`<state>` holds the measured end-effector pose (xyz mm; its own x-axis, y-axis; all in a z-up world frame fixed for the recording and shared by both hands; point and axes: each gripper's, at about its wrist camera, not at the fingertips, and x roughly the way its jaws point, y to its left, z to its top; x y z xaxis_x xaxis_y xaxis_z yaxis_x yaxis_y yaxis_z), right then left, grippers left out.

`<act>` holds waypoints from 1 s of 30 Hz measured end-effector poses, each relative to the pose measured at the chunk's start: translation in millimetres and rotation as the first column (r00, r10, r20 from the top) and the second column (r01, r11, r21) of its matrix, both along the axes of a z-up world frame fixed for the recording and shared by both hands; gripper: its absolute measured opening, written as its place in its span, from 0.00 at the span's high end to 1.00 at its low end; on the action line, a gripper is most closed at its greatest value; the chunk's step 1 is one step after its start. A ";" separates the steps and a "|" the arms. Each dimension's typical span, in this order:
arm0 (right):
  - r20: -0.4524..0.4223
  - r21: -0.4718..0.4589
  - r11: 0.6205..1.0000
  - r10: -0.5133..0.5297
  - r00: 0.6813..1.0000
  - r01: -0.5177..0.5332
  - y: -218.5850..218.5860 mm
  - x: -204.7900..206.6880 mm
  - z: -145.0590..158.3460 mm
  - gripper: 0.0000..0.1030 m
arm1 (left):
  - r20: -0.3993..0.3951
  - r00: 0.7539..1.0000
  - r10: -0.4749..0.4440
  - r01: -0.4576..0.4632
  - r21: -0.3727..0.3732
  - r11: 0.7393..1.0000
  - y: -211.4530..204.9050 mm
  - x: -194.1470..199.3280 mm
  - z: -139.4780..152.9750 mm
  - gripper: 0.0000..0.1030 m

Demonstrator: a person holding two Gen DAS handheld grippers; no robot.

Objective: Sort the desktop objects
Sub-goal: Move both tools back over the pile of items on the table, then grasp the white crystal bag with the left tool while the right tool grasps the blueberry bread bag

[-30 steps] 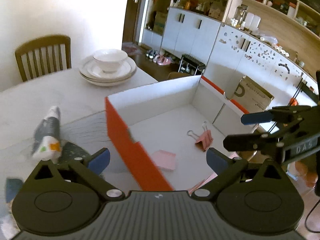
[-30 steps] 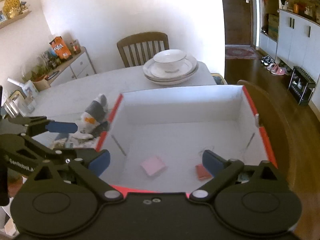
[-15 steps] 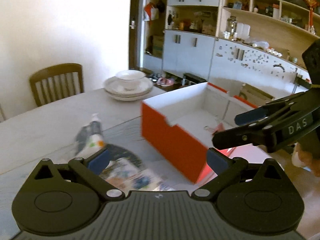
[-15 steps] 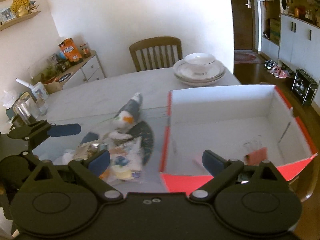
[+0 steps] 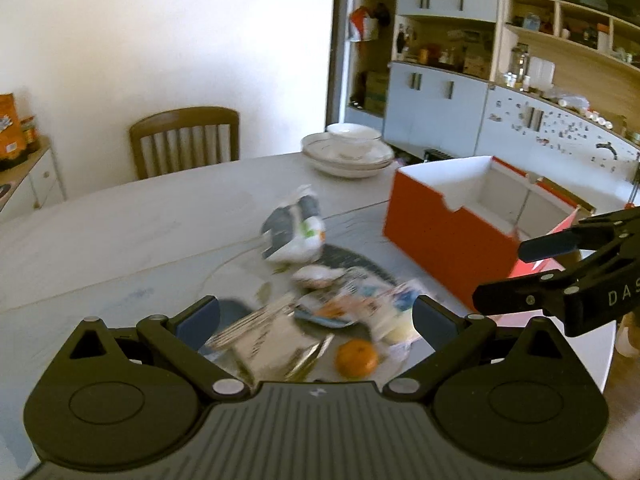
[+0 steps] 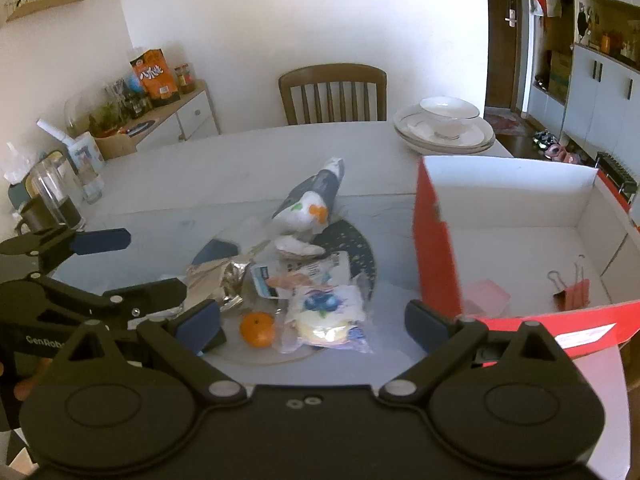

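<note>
A pile of desktop objects lies on the table: an orange (image 6: 257, 328) (image 5: 356, 359), a blueberry snack packet (image 6: 328, 317), a foil wrapper (image 6: 218, 279), a grey-white pouch (image 6: 310, 202) (image 5: 295, 229) and a dark round mat (image 6: 352, 246). An orange box (image 6: 438, 240) (image 5: 444, 228) with a white inside stands to the right; it holds a pink binder clip (image 6: 572, 290) and a pink sticky pad (image 6: 486, 298). My left gripper (image 5: 316, 318) is open and empty above the pile. My right gripper (image 6: 312, 318) is open and empty over the pile's near edge.
Stacked white plates with a bowl (image 6: 446, 122) sit at the table's far side before a wooden chair (image 6: 333, 94). A glass jar and mug (image 6: 48, 200) stand at the table's left edge. A sideboard (image 6: 160, 120) and wall cabinets (image 5: 460, 92) lie beyond.
Both grippers have swung left, away from over the orange box to above the pile of objects. Both stay open and empty.
</note>
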<state>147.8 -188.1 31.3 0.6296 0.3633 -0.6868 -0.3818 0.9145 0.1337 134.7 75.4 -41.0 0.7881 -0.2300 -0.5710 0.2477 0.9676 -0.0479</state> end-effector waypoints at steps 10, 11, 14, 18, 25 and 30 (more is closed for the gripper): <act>0.035 -0.071 0.997 -0.004 0.999 0.006 36.7 -8.5 -25.0 0.05 | -0.041 0.999 0.034 -0.033 0.029 0.999 28.4 -5.4 -28.2 0.00; 0.035 -0.074 0.997 -0.006 0.999 0.009 39.2 -8.4 -27.8 0.06 | -0.047 0.998 0.031 -0.030 0.031 0.999 29.8 -5.5 -31.2 0.00; 0.028 -0.087 0.996 -0.012 1.000 0.014 43.6 -6.6 -35.7 0.07 | -0.063 0.998 0.025 -0.022 0.035 0.999 32.0 -5.9 -40.9 0.01; 0.017 -0.101 0.995 -0.017 1.000 0.019 47.9 -3.5 -45.9 0.08 | -0.091 0.996 0.019 -0.015 0.045 0.999 33.4 -3.8 -54.2 0.01; -0.001 -0.119 0.992 -0.042 0.999 0.041 49.6 8.3 -62.9 0.12 | -0.127 0.991 0.041 -0.034 0.056 0.998 39.6 8.7 -72.3 0.01; 0.006 -0.121 0.991 -0.060 0.998 0.060 50.3 19.5 -67.5 0.12 | -0.135 0.988 0.081 -0.079 0.022 0.997 53.1 18.3 -73.9 0.03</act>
<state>167.3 -137.8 -36.1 0.6494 0.2388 -0.7220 -0.3256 0.9453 0.0198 153.0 128.5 -114.9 0.7183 -0.1589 -0.6773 0.1621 0.9850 -0.0592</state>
